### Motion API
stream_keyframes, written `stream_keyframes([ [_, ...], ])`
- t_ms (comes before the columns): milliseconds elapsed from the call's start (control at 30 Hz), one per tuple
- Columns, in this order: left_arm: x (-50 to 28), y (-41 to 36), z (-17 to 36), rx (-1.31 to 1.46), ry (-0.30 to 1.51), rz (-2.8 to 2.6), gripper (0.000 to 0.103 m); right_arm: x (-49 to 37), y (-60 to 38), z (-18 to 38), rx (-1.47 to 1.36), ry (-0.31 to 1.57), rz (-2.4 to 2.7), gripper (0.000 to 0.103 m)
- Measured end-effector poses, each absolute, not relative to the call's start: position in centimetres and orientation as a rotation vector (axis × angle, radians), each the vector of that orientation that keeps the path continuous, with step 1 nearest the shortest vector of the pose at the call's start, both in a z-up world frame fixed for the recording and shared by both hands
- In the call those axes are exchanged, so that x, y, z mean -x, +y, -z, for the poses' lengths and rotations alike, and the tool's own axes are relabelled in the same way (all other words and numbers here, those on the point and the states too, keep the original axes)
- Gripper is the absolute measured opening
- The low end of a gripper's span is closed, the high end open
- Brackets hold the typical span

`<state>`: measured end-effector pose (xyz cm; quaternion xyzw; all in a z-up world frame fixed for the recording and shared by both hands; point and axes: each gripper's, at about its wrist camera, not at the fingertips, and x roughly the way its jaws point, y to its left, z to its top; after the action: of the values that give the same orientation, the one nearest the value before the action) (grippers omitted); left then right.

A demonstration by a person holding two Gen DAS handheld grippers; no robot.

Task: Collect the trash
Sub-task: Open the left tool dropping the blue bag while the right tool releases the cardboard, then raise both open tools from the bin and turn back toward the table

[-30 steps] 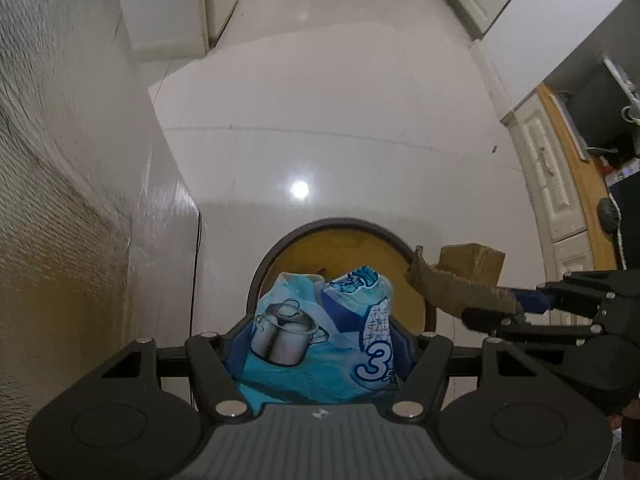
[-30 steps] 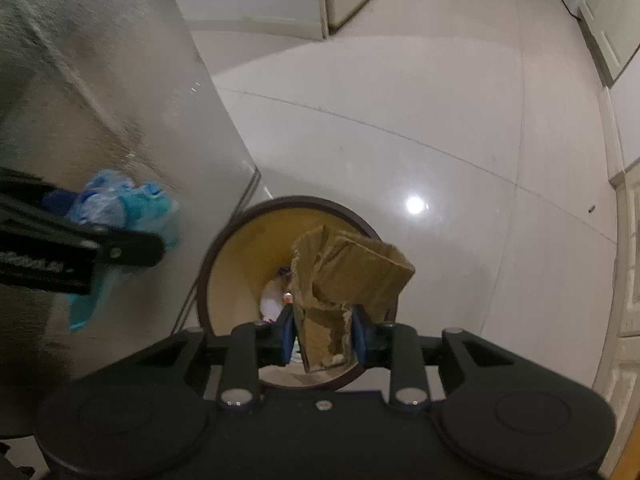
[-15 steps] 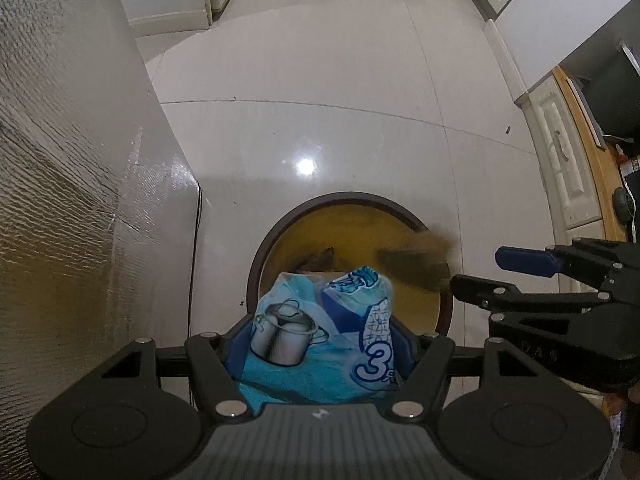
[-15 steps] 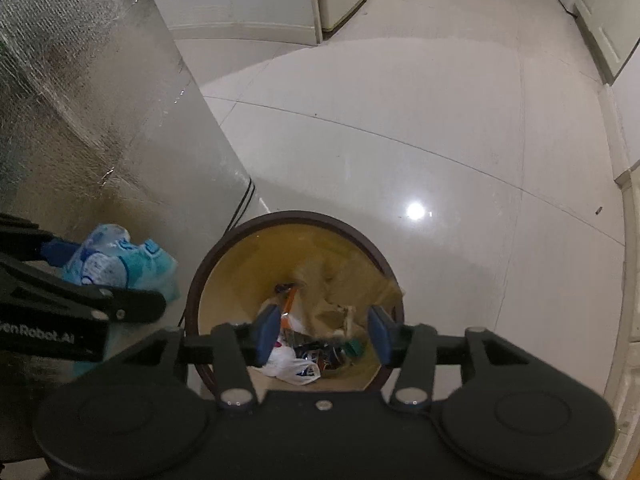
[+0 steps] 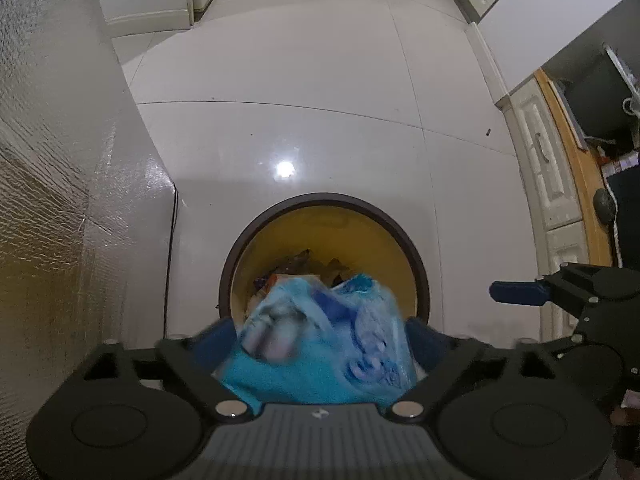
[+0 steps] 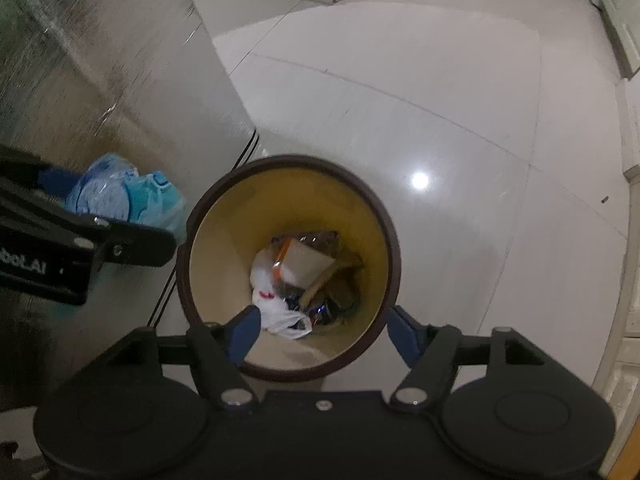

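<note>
A round bin [image 5: 320, 199] with a dark brown rim and yellow inside stands on the floor right below both grippers. My left gripper [image 5: 320, 332] points down over its near edge. Its jaws are opening, and a blurred, crumpled blue package [image 5: 320, 344] hangs loose between them. In the right wrist view that package [image 6: 124, 196] shows left of the bin [image 6: 288, 160]. My right gripper [image 6: 324, 334] is over the bin, jaws opening and nothing between them. A torn cardboard piece [image 6: 304, 264] lies in the bin on other rubbish beside a white plastic bag [image 6: 276, 312].
A tall, silver, textured panel [image 5: 48, 200] rises close on the left of the bin, with a dark cable [image 6: 244, 152] down its edge. Glossy white floor tiles [image 5: 320, 120] stretch beyond. White cabinet doors [image 5: 548, 176] under a wooden counter edge stand at the right.
The right jaws spread and the cardboard piece fell from them into the bin. The left jaws widened and the blue package, sharp before, is now blurred. Both grippers sank toward the bin.
</note>
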<state>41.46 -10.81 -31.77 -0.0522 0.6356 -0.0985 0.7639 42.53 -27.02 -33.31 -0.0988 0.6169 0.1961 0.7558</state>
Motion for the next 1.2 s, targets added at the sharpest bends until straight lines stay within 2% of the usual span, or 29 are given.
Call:
stream_keyframes([
  [433,-40.9,-10.6,33.1,0.017,1.431,0.184,0.103,-41.8,-27.6,33.4,0.226,1.361,-0.449,0.081],
  [533,-40.9,-10.7,33.2,-0.013,1.436,0.198,0.103,-41.6,-27.8,33.2,0.22,1.363,-0.457,0.09],
  [600,-40.7,-10.8,33.3,-0.031,1.436,0.202,0.103,-41.5,-27.9,33.1,0.218,1.36,-0.461,0.1],
  [700,-40.5,-10.8,33.3,-0.054,1.437,0.205,0.103,-41.3,-28.1,32.9,0.214,1.35,-0.46,0.103],
  [1200,-39.5,-10.5,31.8,-0.084,1.427,0.202,0.103,-40.7,-30.0,31.2,0.135,1.33,-0.372,0.103],
])
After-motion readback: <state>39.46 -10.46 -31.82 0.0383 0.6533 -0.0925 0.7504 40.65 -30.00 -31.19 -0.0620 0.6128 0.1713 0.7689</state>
